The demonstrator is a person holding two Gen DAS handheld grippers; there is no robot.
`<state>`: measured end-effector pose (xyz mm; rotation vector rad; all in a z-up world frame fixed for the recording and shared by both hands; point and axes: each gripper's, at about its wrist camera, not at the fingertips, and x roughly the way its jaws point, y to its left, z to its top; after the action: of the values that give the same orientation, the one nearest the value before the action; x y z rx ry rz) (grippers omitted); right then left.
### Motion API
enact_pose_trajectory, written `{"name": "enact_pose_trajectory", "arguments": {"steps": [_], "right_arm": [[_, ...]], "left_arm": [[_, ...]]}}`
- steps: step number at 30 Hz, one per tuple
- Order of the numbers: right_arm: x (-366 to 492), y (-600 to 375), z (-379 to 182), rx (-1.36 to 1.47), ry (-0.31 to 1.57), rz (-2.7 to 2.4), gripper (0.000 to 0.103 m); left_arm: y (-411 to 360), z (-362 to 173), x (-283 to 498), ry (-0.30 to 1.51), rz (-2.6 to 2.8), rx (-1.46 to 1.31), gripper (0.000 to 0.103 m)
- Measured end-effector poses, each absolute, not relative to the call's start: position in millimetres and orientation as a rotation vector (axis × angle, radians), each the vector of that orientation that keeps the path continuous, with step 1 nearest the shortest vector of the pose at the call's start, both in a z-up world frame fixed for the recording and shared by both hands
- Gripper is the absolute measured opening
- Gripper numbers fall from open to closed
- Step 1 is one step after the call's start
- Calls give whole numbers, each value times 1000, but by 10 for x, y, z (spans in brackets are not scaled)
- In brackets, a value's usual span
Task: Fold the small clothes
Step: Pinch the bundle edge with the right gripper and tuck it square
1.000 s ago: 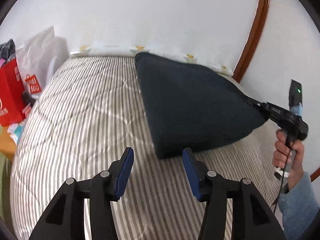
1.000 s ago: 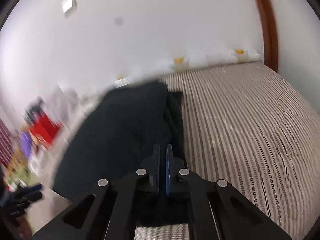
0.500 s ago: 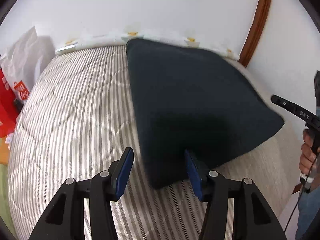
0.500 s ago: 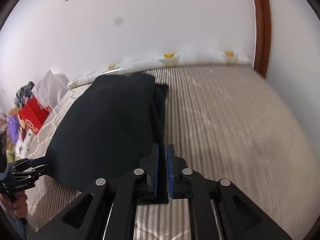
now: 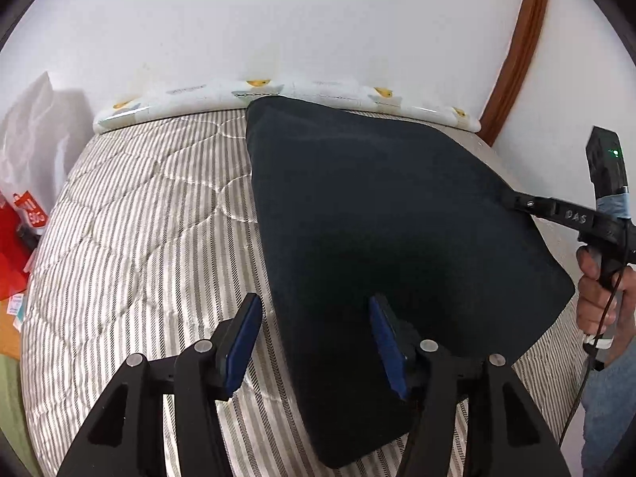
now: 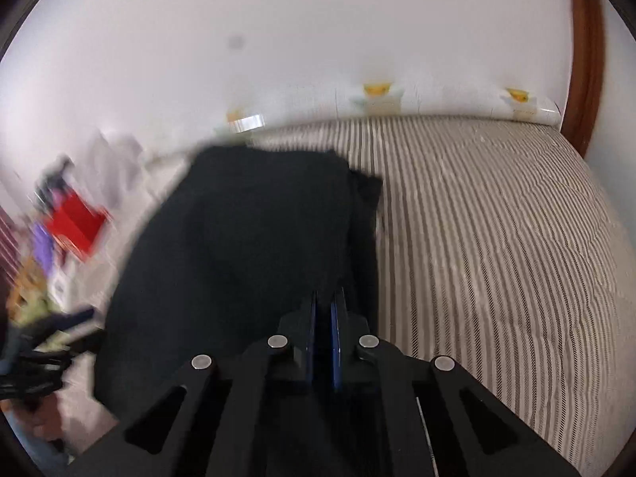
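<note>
A dark navy garment [image 5: 377, 218] lies spread on the striped bed [image 5: 139, 218], its far corner near the wall. My left gripper [image 5: 314, 306] hovers over the garment's near left edge. Its jaws are opening, and the cloth lies between the blue pads without being pinched. My right gripper [image 5: 512, 198] comes in from the right, held by a hand [image 5: 596, 290], and is shut on the garment's right edge. In the blurred right wrist view its jaws [image 6: 324, 302] are closing the last bit on a fold of the garment [image 6: 246, 246]. The left gripper [image 6: 51, 342] shows there only as a dark smear.
A white patterned roll [image 5: 190, 99] lines the wall at the head of the bed. A white plastic bag [image 5: 28, 131] and a red bag [image 5: 16, 238] stand off the bed's left side. A brown wooden frame [image 5: 520, 47] rises at the right. Bare striped quilt [image 6: 477, 218] lies right of the garment.
My left gripper has moved forward until the garment's near edge sits between its jaws, which stand a little wider. The right gripper has shifted with the cloth, and its view is blurred now.
</note>
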<state>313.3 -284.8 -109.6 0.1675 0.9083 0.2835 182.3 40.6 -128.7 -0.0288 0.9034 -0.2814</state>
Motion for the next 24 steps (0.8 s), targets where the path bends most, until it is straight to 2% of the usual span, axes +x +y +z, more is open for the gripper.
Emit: {"name": "enact_pose_trajectory", "arguments": {"steps": [3,10,12,14,19,21,22,23,24], "right_arm": [[3137,-3004,-1126,236,926,270,2],[3284,-2755,-863,95,909,247,5],[3442,-2682,-797,62,908,234,10],[3641,-2616,-802,56,939,229,22],[4116,-2524,-976,87,1015,213,33],[4268,-2527,-1069,126,1035,204,33],[4327,-2534,-1109,157,1042,210,28],[4397,-2554,-1153,200,1055,224,9],[4424,-2562,-1157,222,1059,248,9]], "left_arm": [[420,-1258,1890,893,-292,-37,55],[449,-1174,2104,889,-243,-23,55],[479,-1160,2193,893,-228,-29,55],[500,-1146,2269,893,-227,-42,55],[476,-1198,2422,906,-238,-37,55],[456,-1253,2467,916,-248,-34,55],[449,-1274,2476,917,-250,-34,55],[447,-1296,2489,922,-251,-34,56],[452,-1316,2499,926,-255,-36,56]]}}
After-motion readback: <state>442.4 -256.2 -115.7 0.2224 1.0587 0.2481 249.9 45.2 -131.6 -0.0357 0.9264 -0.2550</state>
